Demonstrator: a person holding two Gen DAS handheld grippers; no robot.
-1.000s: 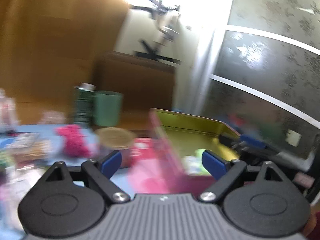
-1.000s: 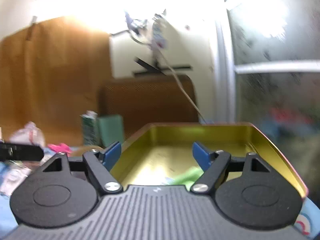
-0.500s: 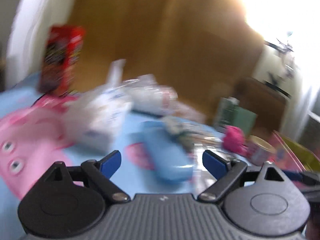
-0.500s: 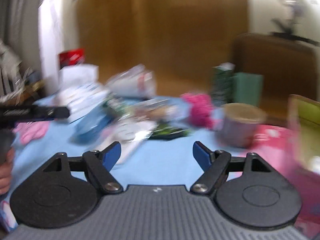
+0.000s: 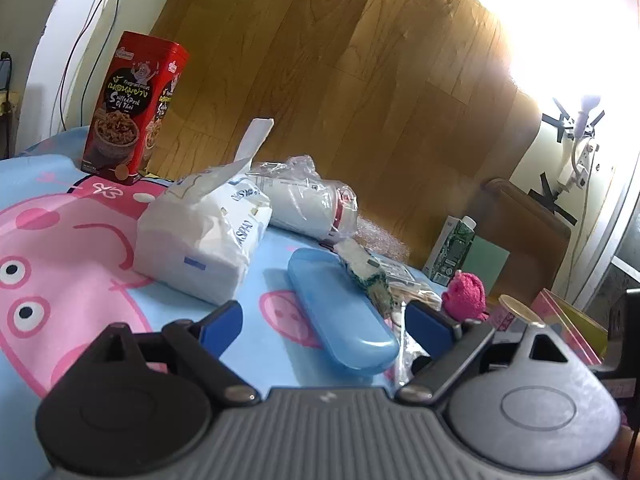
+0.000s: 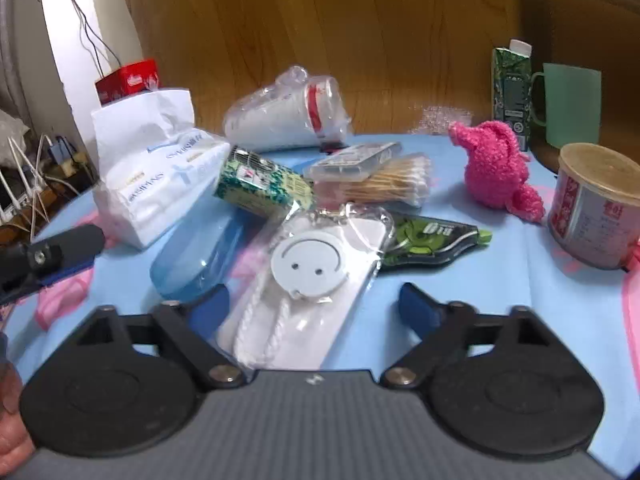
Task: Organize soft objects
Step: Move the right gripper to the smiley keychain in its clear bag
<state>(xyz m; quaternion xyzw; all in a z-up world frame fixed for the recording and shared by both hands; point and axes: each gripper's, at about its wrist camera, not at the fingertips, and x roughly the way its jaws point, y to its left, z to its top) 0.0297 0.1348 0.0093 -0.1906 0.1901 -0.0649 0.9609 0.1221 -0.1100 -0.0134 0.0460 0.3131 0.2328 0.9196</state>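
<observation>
Red tin [image 6: 128,80] half-hidden behind tissue pack [image 6: 156,172]; both claws [image 5: 324,328] [image 6: 314,306] agape, empty.

Left gripper [image 5: 322,326] open above blue case [image 5: 340,312]; white tissue pack [image 5: 200,236] left, pink plush toy [image 5: 466,294] right, red tin [image 5: 132,108] behind.

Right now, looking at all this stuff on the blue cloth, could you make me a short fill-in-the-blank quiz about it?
1. The fuzzy toy beside the round tin is ____ in colour.
2. The white disc in the clear bag shows a ____ face.
3. The left gripper and the right gripper both hold ____.

Missing words: pink; smiley; nothing
</observation>
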